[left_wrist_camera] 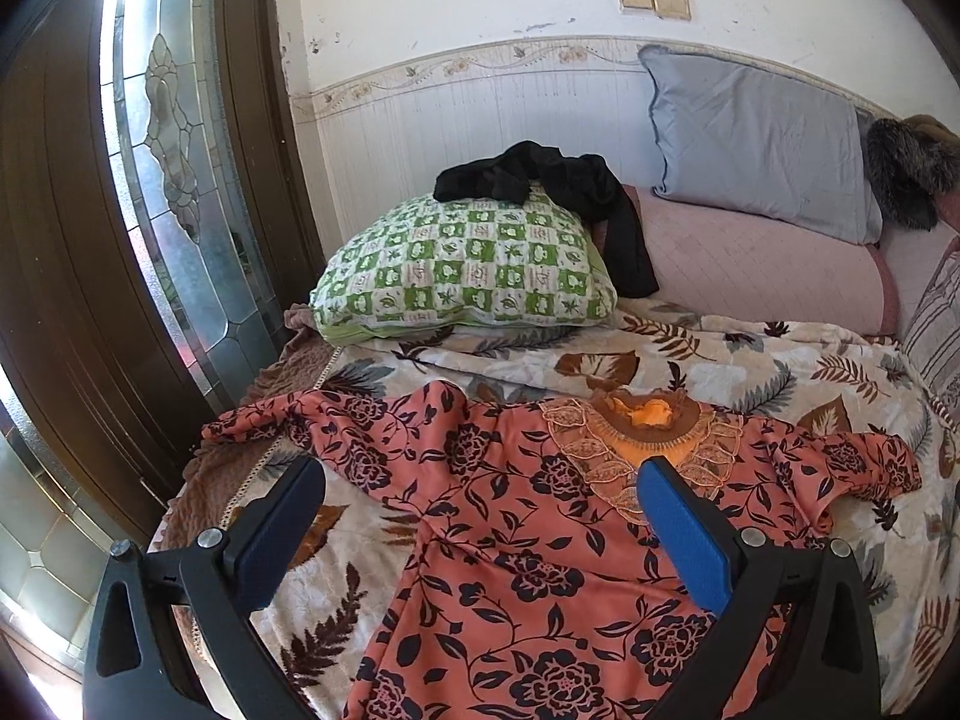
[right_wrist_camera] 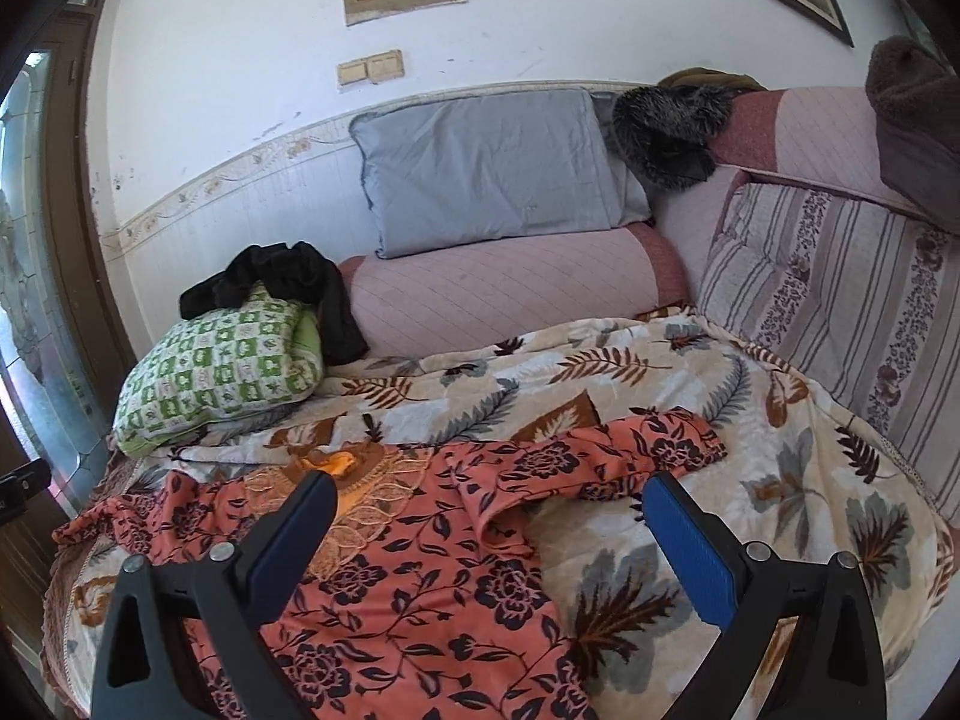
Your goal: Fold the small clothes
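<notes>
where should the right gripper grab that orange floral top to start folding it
Take the right sleeve near its cuff, coming from the right. It lies spread outward on the leaf-print blanket, its free edge facing the open right gripper, so it can fold inward over the orange floral top.

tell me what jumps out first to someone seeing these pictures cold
The salmon-orange floral blouse with black flowers spread flat on the leaf-print blanket grabs the eye, its embroidered orange neckline toward the wall. Behind it at the left, a green-and-white checked pillow carries a crumpled black garment. Both the left gripper and the right gripper hover open above the blouse.
</notes>
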The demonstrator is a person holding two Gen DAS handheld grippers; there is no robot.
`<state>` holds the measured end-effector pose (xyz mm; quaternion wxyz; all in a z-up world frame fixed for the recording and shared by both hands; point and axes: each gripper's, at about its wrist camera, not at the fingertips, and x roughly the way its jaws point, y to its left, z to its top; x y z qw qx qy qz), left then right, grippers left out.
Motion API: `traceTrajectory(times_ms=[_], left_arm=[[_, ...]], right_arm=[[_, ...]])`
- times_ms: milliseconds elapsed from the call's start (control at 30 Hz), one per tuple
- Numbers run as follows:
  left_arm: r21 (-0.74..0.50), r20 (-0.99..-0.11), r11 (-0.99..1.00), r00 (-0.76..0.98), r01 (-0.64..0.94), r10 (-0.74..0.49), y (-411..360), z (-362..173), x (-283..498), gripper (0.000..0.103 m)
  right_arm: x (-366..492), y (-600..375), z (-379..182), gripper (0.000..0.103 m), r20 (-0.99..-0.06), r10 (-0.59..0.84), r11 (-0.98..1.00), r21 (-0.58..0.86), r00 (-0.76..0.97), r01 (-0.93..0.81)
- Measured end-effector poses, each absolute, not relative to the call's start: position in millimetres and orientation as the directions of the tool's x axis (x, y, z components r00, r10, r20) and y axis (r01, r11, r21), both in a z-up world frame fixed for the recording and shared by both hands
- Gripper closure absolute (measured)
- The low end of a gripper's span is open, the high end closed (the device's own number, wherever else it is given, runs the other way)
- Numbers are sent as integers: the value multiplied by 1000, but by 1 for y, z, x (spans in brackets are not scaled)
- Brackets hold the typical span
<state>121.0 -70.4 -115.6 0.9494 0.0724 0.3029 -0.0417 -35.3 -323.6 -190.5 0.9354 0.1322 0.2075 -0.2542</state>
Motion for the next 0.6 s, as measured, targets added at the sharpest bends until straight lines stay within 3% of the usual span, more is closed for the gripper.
traceTrajectory(times_ms=[167,300,500,600], left_arm=[[114,-608,979,792,167,-64,-102,-157,154,0],[119,-662,974,747,193,-68,-125,-214,193,0],[128,-780,969,625,213,-34,-132,-292,232,0],[151,-774,968,633,199,-9,-130,-302,238,0]], right_arm=[[-32,-384,-223,0,-497,-442,780,199,747,594],[-23,-451,-267,0,-577,-353,702,357,736,616],[-12,-554,-348,1,-600,-177,339,707,780,621],[-2,-587,-384,11,-567,-112,185,795,816,578]])
